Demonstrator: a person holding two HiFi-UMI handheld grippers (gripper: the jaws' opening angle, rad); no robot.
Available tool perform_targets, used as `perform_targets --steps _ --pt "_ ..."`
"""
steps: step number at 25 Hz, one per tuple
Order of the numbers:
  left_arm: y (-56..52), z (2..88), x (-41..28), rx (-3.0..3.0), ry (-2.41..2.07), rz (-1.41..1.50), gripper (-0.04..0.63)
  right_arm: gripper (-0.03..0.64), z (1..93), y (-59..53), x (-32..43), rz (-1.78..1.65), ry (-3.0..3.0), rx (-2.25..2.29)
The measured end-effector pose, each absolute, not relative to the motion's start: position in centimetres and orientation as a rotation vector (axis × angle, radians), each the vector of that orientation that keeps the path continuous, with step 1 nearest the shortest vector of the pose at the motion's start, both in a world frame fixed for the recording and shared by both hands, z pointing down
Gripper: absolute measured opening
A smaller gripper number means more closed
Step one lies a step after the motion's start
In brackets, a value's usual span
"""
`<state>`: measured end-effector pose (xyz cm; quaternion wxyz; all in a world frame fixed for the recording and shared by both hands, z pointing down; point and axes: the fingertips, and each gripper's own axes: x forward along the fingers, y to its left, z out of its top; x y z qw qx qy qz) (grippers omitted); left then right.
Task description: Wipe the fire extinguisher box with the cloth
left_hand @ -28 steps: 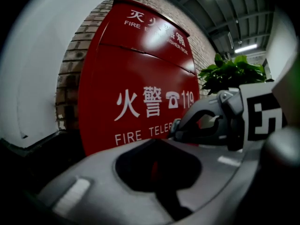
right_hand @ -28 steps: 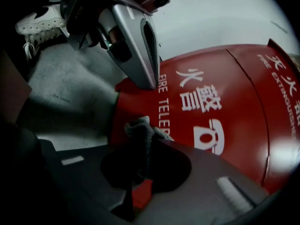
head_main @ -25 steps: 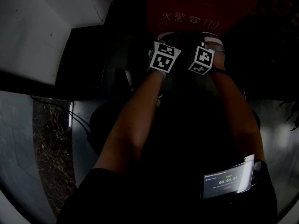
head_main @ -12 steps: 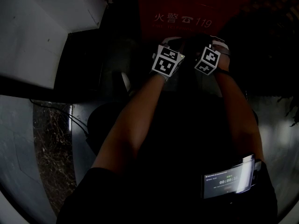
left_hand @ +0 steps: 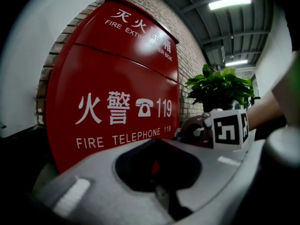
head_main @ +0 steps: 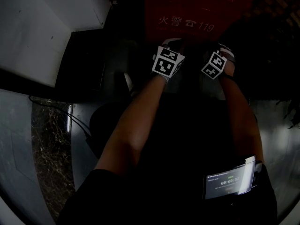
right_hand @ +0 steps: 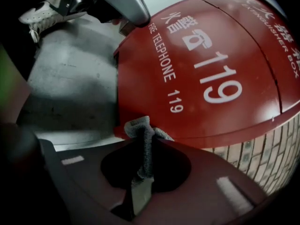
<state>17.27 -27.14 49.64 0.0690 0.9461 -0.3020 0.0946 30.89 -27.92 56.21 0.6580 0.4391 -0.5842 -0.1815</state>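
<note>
Right gripper (head_main: 220, 56), tight on the cloth (right_hand: 144, 142), now farther from closed left gripper (head_main: 168, 54), arms (head_main: 140, 121) outstretched.

Your cloth (right_hand: 144, 142) looks like nubby grey terry; the fire extinguisher box (left_hand: 112, 74) is smooth, glossy red (light glares off it).

Left gripper (left_hand: 157, 146) seemingly closed before extinguisher box (left_hand: 112, 93).

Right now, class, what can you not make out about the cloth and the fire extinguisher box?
- Right gripper view: most of the cloth is hidden inside the right gripper.
- Head view: the cloth is lost in darkness.
- Left gripper view: the base of the fire extinguisher box is covered by the left gripper.
</note>
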Motion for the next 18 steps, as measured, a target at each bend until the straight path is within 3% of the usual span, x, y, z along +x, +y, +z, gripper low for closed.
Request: perform_targets --steps 18 --pt "-32.9 54.7 4.4 2.45 -1.339 0.448 0.003 0.029 54.9 -30.9 10.5 -0.69 -1.6 0.844"
